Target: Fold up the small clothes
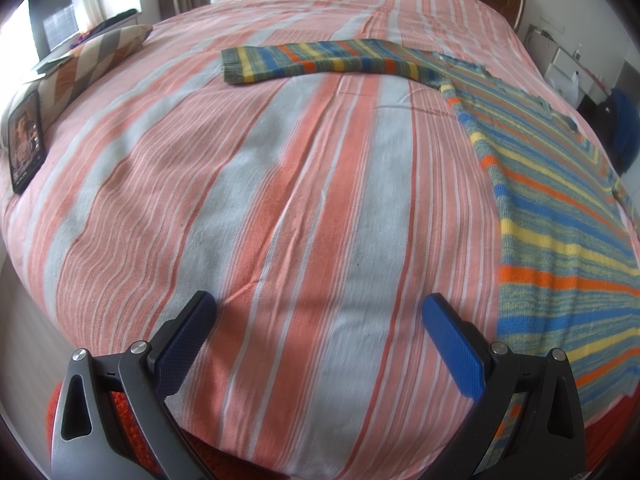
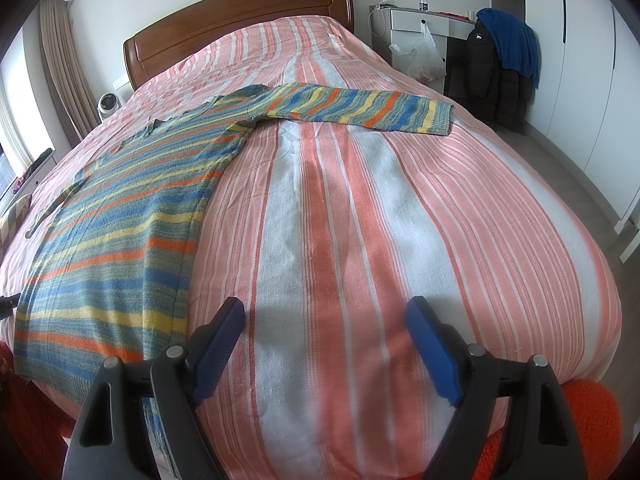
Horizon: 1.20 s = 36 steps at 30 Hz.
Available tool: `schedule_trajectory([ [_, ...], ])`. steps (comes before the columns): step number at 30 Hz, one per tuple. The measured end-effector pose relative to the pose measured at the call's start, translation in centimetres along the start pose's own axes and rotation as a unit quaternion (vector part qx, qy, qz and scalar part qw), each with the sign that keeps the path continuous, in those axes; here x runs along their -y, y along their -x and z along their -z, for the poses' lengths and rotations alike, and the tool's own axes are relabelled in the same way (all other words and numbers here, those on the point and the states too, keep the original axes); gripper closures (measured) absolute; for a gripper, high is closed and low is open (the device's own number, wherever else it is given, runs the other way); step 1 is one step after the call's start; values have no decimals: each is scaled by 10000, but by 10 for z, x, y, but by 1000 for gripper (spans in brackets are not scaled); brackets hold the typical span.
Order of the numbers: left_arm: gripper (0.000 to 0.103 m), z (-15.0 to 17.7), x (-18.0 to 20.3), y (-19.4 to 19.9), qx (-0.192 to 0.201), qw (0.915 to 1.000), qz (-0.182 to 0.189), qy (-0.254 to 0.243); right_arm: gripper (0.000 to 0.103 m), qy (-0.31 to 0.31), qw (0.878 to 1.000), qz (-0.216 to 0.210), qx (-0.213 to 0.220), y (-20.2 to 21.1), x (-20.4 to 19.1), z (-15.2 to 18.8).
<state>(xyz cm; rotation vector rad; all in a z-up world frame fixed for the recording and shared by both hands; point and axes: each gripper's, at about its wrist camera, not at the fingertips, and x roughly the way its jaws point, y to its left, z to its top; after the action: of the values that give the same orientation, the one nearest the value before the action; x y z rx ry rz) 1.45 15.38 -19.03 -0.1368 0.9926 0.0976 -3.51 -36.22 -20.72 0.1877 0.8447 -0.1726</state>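
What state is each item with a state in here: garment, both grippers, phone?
Multicoloured striped knit sweater: spread flat on the bed, unfolded, both sleeves stretched outward.
Left hand-held gripper: open, holding nothing, above the bedspread.
Right hand-held gripper: open, holding nothing, beside the sweater's hem.
Black smartphone: screen lit, lying by the striped pillow.
Pink and white striped bedspread: smooth, lightly creased.

A striped knitted sweater [image 1: 560, 208] lies flat on the bed, spread out with both sleeves extended. Its bands run blue, yellow, orange and grey-green. One sleeve [image 1: 320, 62] stretches sideways across the bedspread, cuff flat; in the right wrist view the other sleeve [image 2: 360, 110] reaches out the opposite way. The hem sits at the bed's near edge.
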Motion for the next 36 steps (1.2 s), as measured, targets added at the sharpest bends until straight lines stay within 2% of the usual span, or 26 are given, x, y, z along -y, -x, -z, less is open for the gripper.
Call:
schedule_trajectory([
  [9, 0, 0, 0, 1, -6, 10000, 10, 2, 20, -18, 10000, -16, 4, 1, 0, 0],
  [12, 0, 0, 0, 0, -6, 10000, 29, 4, 21, -241, 9994, -228, -21, 6, 6, -5],
  [15, 0, 0, 0, -1, -10, 10000, 29, 5, 21, -574, 9974, -431, 65, 16, 25, -24],
  [18, 0, 1, 0, -2, -12, 10000, 12, 0, 21, -900, 9937, -605, 295, 25, 58, -59],
  [20, 0, 2, 0, -2, -7, 10000, -1, 6, 21, -1395, 9862, -830, 322, 22, 88, -82],
  [22, 0, 3, 0, -3, -6, 10000, -2, 15, 21, -2247, 9663, -1236, 208, 6, 124, -99],
  [23, 0, 4, 1, -3, -4, 10000, -11, 16, 21, -2603, 9546, -1442, 150, -4, 137, -103],
  [26, 0, 3, 2, -2, -1, 10000, -45, 1, 23, -3569, 9071, -2221, -200, -56, 168, -112],
  [27, 0, 3, 2, -2, -2, 10000, -39, 6, 27, -3704, 8986, -2332, -311, -72, 172, -114],
  [29, 0, 3, 2, -3, -5, 10000, -33, 8, 34, -3848, 8905, -2381, -484, -95, 175, -116],
  [31, 0, 3, 2, -3, -6, 10000, -45, -1, 45, -3988, 8894, -2192, -423, -108, 177, -120],
  [36, 0, 3, 2, -3, -15, 10000, -90, -16, 46, -3947, 8920, -2183, -294, -129, 178, -134],
])
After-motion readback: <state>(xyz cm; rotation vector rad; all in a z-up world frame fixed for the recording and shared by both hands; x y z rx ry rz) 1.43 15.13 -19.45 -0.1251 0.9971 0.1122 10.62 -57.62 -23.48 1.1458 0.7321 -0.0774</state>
